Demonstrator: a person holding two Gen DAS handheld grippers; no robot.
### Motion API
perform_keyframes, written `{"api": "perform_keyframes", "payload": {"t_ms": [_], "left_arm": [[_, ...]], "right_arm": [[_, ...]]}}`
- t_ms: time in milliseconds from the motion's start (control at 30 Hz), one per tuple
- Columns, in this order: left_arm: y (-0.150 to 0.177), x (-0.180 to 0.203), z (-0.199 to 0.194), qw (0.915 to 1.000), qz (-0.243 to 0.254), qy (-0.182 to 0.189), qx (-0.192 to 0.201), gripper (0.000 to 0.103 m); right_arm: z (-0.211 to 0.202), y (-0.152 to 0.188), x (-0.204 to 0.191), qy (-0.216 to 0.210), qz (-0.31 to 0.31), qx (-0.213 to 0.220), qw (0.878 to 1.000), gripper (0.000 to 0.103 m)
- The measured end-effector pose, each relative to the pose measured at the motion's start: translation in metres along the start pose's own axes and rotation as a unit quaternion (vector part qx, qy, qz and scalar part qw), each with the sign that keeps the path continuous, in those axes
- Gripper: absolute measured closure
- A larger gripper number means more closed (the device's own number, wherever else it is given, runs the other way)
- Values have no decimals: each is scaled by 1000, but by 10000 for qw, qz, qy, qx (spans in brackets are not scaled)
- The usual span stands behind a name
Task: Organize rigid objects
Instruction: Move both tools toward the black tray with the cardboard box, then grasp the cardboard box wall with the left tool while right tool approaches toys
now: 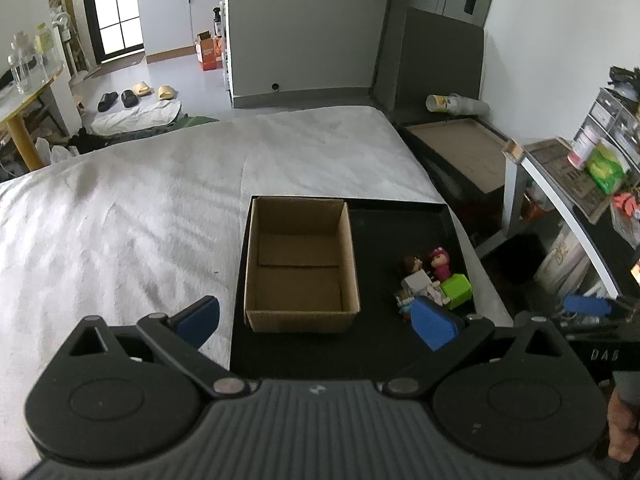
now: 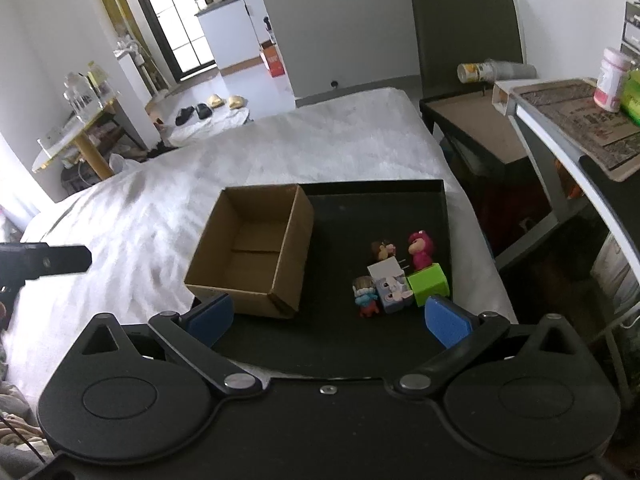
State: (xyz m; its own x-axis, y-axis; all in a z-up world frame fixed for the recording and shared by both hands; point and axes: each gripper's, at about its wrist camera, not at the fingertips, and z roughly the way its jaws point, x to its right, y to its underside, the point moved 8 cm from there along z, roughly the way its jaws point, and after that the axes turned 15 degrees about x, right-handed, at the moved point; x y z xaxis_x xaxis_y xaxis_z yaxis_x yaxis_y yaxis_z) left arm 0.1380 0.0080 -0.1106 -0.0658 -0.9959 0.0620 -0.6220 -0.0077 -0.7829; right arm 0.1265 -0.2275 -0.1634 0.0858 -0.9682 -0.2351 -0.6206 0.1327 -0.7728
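While both grippers hang over the near edge of the black tray (image 2: 400,196), neither holds anything: the left gripper (image 1: 316,320) and the right gripper (image 2: 328,316) each stand with jaws spread wide. An open cardboard box (image 2: 252,248) sits on the tray's left half, its inside bare. To its right, a small cluster of toys lies touching: a green block (image 2: 428,282), a pink figure (image 2: 420,250), and what may be a white charger (image 2: 386,270).

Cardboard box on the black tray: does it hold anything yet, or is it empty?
Empty. Both wrist views show the bare bottom flaps of the cardboard box, and the toys all sit outside it on the black tray.
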Motion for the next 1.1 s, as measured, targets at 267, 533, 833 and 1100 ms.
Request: {"api": "perform_keyframes", "payload": {"t_ms": [267, 533, 833, 1100], "left_arm": [[7, -13, 40, 9995, -131, -54, -276, 2], [17, -25, 73, 9983, -405, -15, -424, 3], [27, -44, 110, 9951, -871, -67, -469, 4], [39, -63, 141, 9895, -1360, -250, -427, 11]], "right_arm": [[35, 9, 16, 211, 238, -187, 9993, 0], [67, 17, 24, 334, 183, -426, 9984, 0], [102, 29, 38, 436, 228, -698, 9964, 3], [129, 39, 54, 392, 572, -888, 9936, 14]]}}
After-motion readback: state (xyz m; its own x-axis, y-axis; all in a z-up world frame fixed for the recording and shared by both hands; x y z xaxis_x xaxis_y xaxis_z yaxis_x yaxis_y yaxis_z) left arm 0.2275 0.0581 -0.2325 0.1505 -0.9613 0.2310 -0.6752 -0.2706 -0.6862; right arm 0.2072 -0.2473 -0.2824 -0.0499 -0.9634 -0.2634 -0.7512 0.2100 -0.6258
